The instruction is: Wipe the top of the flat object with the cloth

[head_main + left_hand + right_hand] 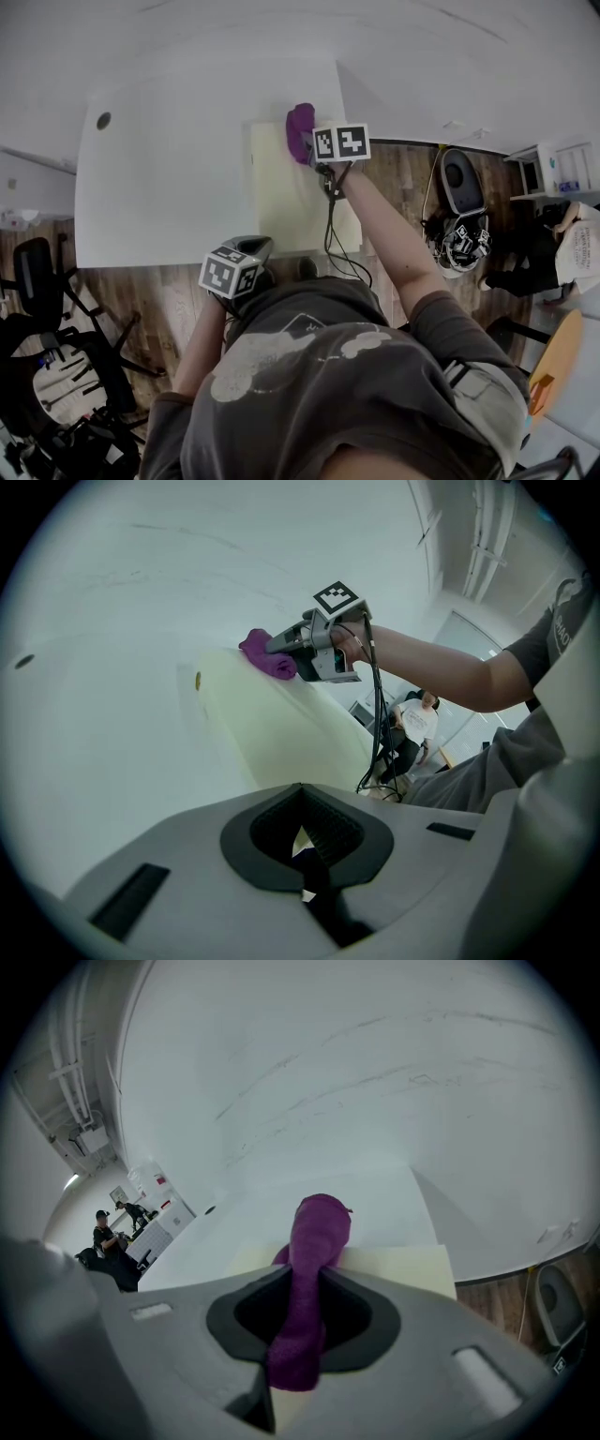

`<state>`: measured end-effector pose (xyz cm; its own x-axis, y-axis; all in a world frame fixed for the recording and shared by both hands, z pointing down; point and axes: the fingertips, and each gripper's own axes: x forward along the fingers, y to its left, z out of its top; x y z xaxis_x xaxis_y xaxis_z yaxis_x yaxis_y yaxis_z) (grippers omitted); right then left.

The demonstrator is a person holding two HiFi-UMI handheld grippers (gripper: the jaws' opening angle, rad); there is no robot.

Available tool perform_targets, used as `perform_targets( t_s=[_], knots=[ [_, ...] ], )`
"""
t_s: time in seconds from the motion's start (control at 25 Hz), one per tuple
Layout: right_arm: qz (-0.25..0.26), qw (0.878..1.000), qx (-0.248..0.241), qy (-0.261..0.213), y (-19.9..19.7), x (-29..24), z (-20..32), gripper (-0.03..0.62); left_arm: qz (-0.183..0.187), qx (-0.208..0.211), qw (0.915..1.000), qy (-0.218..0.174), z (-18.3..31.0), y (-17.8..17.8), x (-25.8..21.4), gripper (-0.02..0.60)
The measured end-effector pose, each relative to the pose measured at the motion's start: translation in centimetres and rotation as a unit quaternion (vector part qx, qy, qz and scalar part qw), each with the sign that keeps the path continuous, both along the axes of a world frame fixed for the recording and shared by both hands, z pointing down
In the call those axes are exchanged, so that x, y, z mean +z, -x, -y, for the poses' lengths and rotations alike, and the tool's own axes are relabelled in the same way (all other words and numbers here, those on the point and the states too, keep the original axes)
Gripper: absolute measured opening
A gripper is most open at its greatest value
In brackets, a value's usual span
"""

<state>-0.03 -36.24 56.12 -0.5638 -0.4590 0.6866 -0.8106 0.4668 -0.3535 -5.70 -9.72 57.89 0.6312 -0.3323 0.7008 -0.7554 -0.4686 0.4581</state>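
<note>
A pale yellow flat board (295, 202) lies on the white table (159, 178), at its right side. My right gripper (305, 141) is shut on a purple cloth (300, 129) and holds it at the board's far edge. In the right gripper view the cloth (314, 1241) runs up between the jaws onto the board (403, 1265). From the left gripper view I see the cloth (267, 653) pressed at the board's (272, 719) far end. My left gripper (246, 255) hangs at the table's near edge, shut with nothing in it.
A round hole (103, 120) marks the table's far left corner. Black office chairs (56, 375) stand on the wood floor at left. A person (553, 248) sits at right near a white shelf (558, 169). A black cable (333, 225) hangs from my right gripper across the board.
</note>
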Motion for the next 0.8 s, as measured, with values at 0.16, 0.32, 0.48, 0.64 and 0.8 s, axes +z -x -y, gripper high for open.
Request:
perform_targets(
  t_s=[0.16,0.32,0.48,0.64,0.8],
  knots=[
    [-0.003,1.0,0.007,-0.005,-1.2,-0.1,0.0,0.075,0.002,0.005,1.0,0.001,0.0,-0.1,-0.1,0.0],
    [-0.004,1.0,0.016,-0.007,-2.8,0.0,0.3,0.075,0.003,0.003,1.0,0.001,0.2,-0.6,0.0,0.0],
    [-0.002,1.0,0.028,-0.008,-3.8,0.0,0.5,0.075,0.001,0.001,1.0,0.002,0.2,-0.4,0.0,0.0],
    [-0.005,0.999,0.035,-0.012,-4.8,-0.2,0.5,0.075,0.001,0.0,1.0,0.001,0.0,-0.4,-0.2,0.0],
    [-0.007,0.999,0.044,-0.013,-6.0,-0.2,0.7,0.075,0.0,-0.003,1.0,0.001,0.1,-0.4,-0.1,0.0]
  ],
)
